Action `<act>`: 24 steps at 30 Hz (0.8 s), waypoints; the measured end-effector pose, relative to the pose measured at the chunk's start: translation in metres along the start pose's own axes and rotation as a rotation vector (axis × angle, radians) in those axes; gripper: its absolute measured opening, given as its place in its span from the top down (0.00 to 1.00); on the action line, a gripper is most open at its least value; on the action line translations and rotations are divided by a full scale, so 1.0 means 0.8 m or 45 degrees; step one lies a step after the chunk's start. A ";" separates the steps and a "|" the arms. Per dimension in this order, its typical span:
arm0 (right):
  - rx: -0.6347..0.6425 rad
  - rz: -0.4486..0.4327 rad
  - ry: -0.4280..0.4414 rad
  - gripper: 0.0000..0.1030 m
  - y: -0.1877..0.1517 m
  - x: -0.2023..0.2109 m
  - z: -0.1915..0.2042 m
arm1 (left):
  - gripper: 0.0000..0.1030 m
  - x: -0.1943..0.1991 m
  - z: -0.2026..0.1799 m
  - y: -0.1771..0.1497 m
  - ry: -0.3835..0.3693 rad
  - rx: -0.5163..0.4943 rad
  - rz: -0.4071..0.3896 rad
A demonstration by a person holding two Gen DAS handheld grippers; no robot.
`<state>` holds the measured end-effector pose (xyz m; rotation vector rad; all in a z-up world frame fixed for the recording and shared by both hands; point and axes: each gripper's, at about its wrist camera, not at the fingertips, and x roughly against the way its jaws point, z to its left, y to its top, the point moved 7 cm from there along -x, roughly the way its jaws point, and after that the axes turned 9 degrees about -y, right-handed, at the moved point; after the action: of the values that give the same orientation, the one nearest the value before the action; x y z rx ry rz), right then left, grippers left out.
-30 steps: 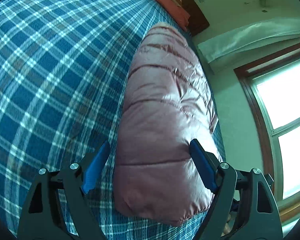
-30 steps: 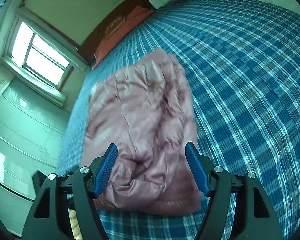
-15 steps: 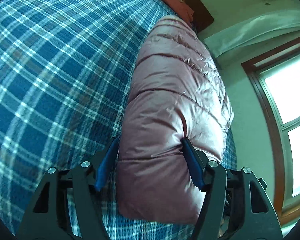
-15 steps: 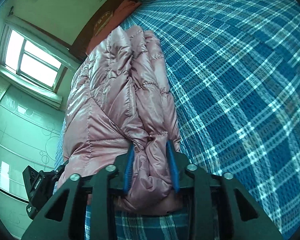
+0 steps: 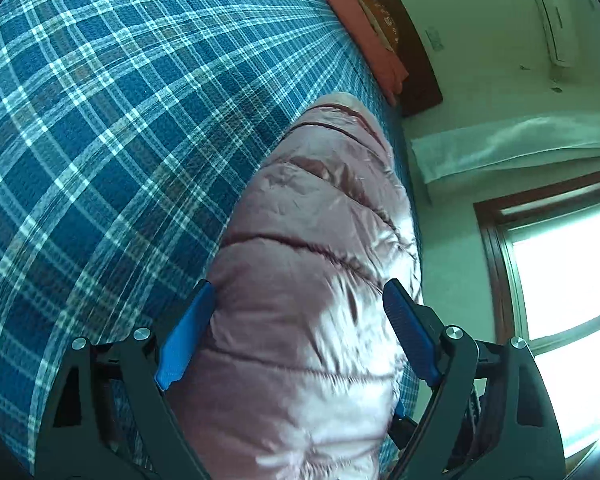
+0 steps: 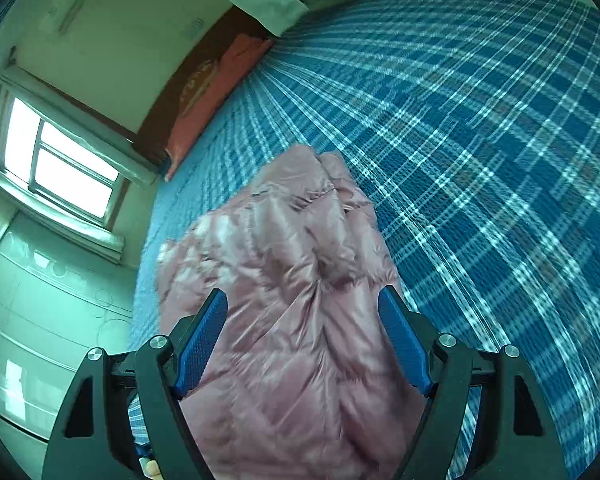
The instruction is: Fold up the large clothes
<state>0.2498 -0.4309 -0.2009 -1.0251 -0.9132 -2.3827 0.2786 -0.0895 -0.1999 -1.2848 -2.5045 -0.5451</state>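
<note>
Pink quilted puffer jacket (image 5: 300,300) is folded into a long bundle and lies on the bed's blue plaid cover (image 5: 100,140), close along the bed edge on the window side. In your left wrist view the bundle shows smooth quilted panels with stitched seams; in your right wrist view the same jacket (image 6: 292,300) looks rumpled, with creased folds bunched on top. Your left tongs (image 5: 296,320) stand apart, jaws just opened wider, blue pads on either side of the near end of the bundle; the left pad sits right at the fabric edge, the right pad looks clear of it, so no clamp. Your right tongs (image 6: 302,322) are also apart, jaws just opened wider, jacket lying between the pads but not pinched. Both views are motion-blurred near the fabric. Further out: a red pillow (image 5: 364,36) sits at the dark wooden headboard (image 5: 412,60), well apart from the jacket. A bright window (image 6: 60,164) with a wooden frame is beside the bed, a pale wardrobe (image 6: 40,320) below it in the right view, and a wall air conditioner (image 5: 552,12) high up in the left view.
</note>
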 end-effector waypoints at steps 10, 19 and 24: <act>0.046 0.043 0.203 0.24 -0.027 -0.035 -0.009 | 0.11 -0.038 0.019 -0.015 0.047 0.022 0.084; 0.060 0.061 0.292 0.51 -0.036 -0.046 -0.002 | 0.35 -0.049 0.008 -0.020 0.113 -0.070 0.091; 0.020 0.064 0.372 0.64 -0.051 -0.036 -0.012 | 0.49 -0.046 0.004 -0.022 0.131 -0.126 0.089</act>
<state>0.2403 -0.4058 -0.2442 -0.6616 -0.7876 -2.3956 0.2849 -0.1238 -0.2210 -1.3376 -2.3665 -0.7083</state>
